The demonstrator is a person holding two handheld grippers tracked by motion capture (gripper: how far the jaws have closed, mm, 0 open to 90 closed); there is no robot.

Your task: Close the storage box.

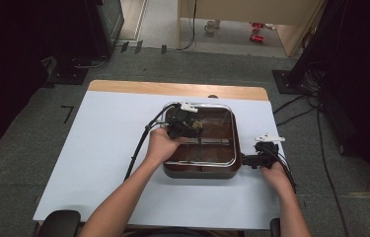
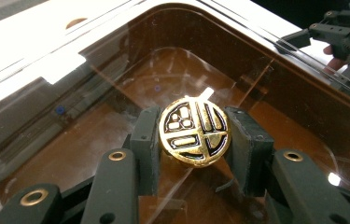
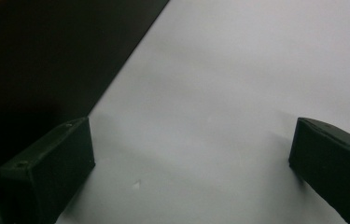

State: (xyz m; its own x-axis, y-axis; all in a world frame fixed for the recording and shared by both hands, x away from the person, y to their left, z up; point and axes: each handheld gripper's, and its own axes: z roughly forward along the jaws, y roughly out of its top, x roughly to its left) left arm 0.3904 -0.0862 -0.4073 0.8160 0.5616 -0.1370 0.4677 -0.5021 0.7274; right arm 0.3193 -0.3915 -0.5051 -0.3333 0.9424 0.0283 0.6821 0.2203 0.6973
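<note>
A square brown pan (image 1: 200,171) stands on the white table, and a glass lid (image 1: 224,118) with a metal rim is over it. The lid's round gold-and-black knob (image 2: 194,132) is clamped between the pads (image 2: 147,140) of my left gripper (image 2: 194,140), which is shut on it; in the high view that gripper (image 1: 186,123) is over the pan's far left part. My right gripper (image 1: 251,160) rests low at the pan's right side with its jaws wide open (image 3: 191,163) over bare table. The pan's dark wall (image 3: 32,56) lies beside its left jaw.
The white table cover (image 1: 103,163) has free room left of the pan and in front of it. A wooden strip (image 1: 172,88) runs along the far edge. The left gripper's cable (image 1: 138,148) trails toward the person. Cables and dark stands sit on the floor at the right.
</note>
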